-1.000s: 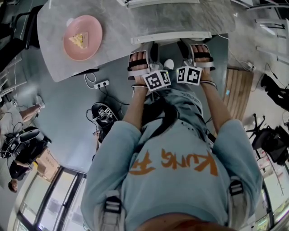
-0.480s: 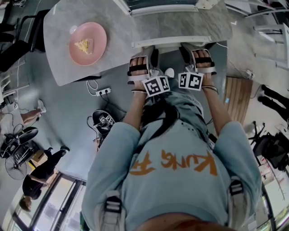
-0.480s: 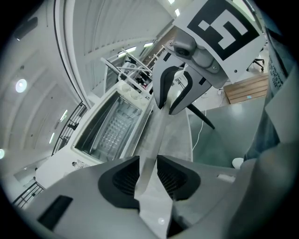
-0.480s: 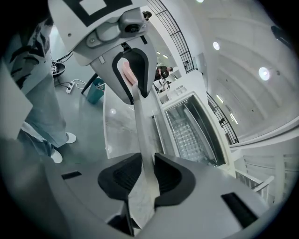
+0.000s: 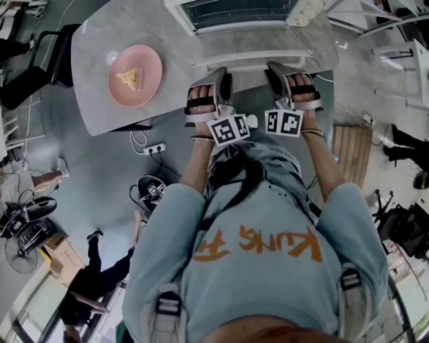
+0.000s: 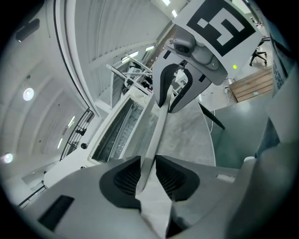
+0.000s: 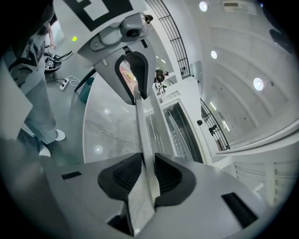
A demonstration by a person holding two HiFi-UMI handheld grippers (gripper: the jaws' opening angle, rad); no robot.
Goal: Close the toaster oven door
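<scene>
One toaster oven, one handle, one pink plate, one table.

toaster oven door | white frame; open, lowered | handle bar at front edge

The surface was marbled grey, the plate pink. The toaster oven door was white-edged, the shirt pale blue.

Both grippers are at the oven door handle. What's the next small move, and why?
Probably let the left gripper finish closing on the handle before lifting. Its fingers are closing with the bar between them, not yet pressing, while the right gripper clamps it. The toaster oven door lies open and flat, so a two-sided hold should swing it up evenly.
</scene>
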